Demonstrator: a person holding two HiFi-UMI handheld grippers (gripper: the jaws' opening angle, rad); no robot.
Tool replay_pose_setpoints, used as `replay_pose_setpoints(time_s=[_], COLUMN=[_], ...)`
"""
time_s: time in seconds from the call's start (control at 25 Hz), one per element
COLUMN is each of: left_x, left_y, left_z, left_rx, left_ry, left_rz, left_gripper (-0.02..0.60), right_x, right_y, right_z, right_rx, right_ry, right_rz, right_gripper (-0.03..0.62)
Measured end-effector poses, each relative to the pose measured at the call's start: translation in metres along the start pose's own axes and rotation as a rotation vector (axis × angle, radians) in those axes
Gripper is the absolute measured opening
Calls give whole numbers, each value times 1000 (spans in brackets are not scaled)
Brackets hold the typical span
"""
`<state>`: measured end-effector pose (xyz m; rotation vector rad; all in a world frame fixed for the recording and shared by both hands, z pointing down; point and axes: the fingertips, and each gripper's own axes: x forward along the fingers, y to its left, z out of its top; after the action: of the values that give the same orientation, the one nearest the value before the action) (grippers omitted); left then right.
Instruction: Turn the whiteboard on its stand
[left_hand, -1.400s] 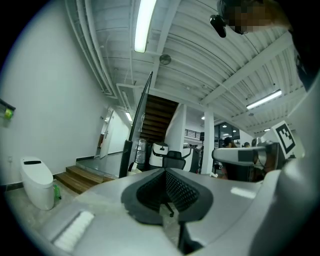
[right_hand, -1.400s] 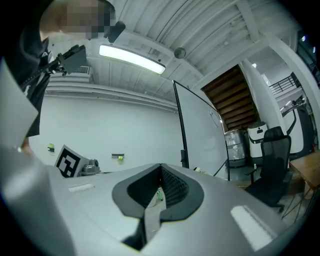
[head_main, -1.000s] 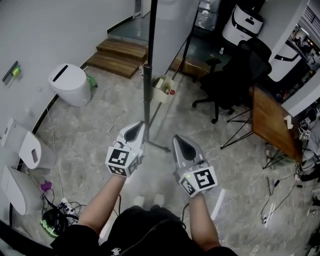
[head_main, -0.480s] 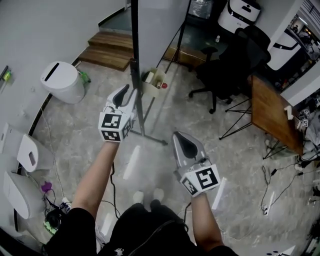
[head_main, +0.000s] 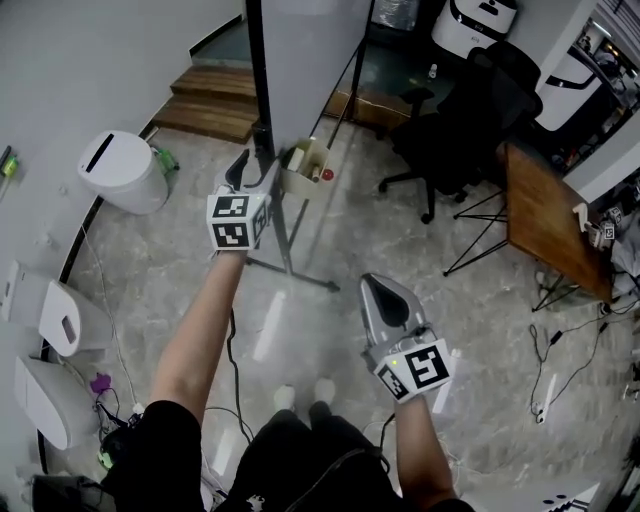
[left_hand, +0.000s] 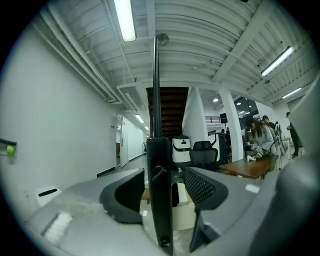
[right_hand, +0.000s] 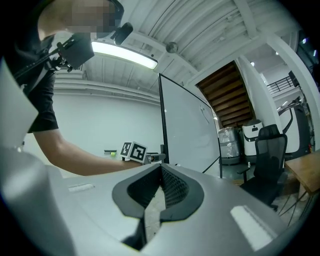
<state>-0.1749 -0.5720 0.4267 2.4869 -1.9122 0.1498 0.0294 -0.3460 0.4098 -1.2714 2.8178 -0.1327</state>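
Whiteboard (head_main: 305, 60) upright on its stand on floor, edge-on to left gripper (head_main: 255, 170). Its jaws have just been opening, now wide; dark edge frame between them, unclamped. Right gripper (head_main: 385, 295) jaws together, empty, well apart from board. Risk I judge: unheld board swings freely, strikes open jaws, spills marker tray (head_main: 303, 168).

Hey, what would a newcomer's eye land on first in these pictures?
The tall white whiteboard on its black metal stand, top centre in the head view. The left gripper, jaws just opened, straddles the stand's black upright post; the right gripper hangs shut and empty, lower right.
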Motion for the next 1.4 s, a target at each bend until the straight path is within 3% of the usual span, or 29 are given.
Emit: replay_pose_setpoints(time_s=[0.36,0.84,1.4], left_x=[43,63,51], left_y=[16,13,5], left_z=[-11,-22,-23], left_rx=[-18,-107,-105], left_ry=[44,63,80], left_rz=[18,10,4], left_gripper=[290,192,184], right_x=[-12,-37,-63], right_y=[-21,-33,-25], right_z=[0,-9,-7], right_rx=[-2,2,-5], right_ry=[10,21,10], right_rz=[-76,-147,-189], right_gripper=[8,8,8])
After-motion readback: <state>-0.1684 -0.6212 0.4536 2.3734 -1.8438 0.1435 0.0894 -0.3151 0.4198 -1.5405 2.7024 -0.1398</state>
